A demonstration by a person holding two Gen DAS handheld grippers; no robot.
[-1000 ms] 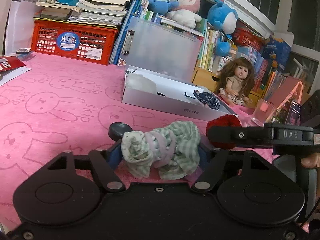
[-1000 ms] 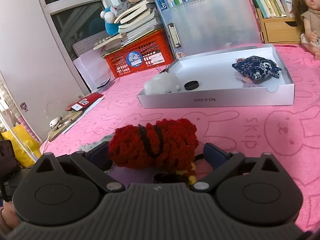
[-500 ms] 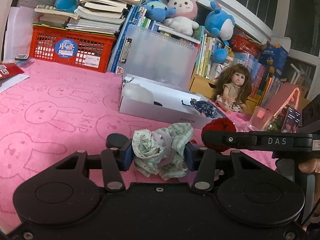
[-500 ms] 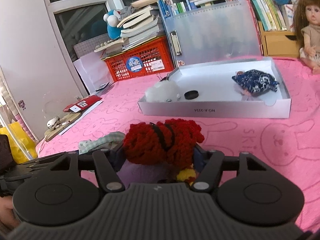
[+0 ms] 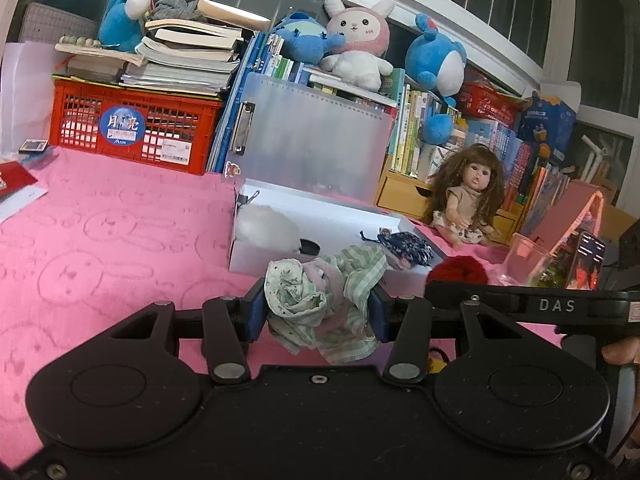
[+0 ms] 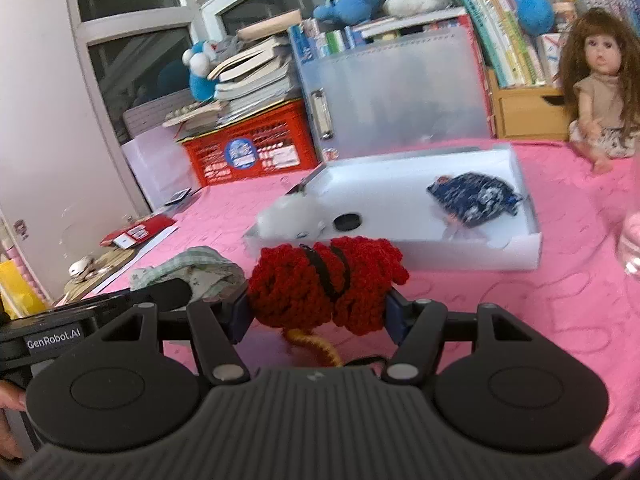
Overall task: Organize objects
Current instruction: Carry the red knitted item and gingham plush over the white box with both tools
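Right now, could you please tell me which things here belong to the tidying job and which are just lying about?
Part of the job:
- green checked cloth bundle, clamped in the left gripper
- red yarn bundle, clamped in the right gripper
- white box

Just lying about:
- doll
- red crate
- stuffed rabbit

We see a home, likely a child's room, plush toys (image 5: 356, 48) at 12 o'clock, stacked books (image 5: 180, 60) at 11 o'clock, a doll (image 5: 466, 200) at 2 o'clock, pink bunny-print surface (image 5: 100, 232).
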